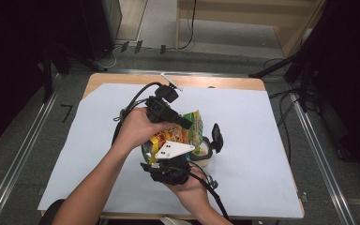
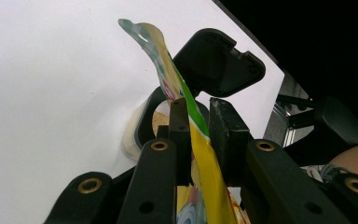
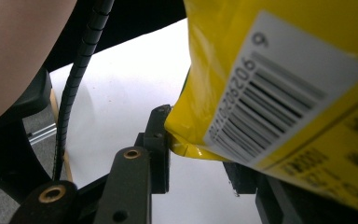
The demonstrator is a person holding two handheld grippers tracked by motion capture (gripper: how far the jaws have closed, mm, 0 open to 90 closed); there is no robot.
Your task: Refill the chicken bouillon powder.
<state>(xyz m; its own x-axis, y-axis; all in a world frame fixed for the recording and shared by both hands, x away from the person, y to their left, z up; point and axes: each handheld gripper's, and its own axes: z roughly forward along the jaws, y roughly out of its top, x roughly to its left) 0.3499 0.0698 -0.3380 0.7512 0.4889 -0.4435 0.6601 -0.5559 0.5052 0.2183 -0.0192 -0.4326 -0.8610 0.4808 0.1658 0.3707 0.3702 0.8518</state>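
A yellow snack bag (image 1: pixel 190 130) with colourful print is held up between my two grippers over the table's middle. In the left gripper view its thin upper edge (image 2: pixel 200 140) runs between the jaws of my left gripper (image 2: pixel 198 112), which is shut on it. My left gripper (image 1: pixel 183 123) comes in from the left in the high view. My right gripper (image 1: pixel 158 153) comes from below, and the bag's lower corner (image 3: pixel 186 135), beside a barcode label (image 3: pixel 279 88), sits pinched in my right gripper (image 3: pixel 198 145). A clear container (image 1: pixel 207 151) stands under the bag with its black flip lid (image 2: pixel 219 60) open.
White paper (image 1: pixel 258 154) covers the wooden table (image 1: pixel 122 79). Cables (image 1: pixel 136 101) trail from both grippers. A small white strip (image 1: pixel 171 80) lies at the table's far edge. Dark stands (image 1: pixel 300 61) flank the table, with free paper on all sides of the container.
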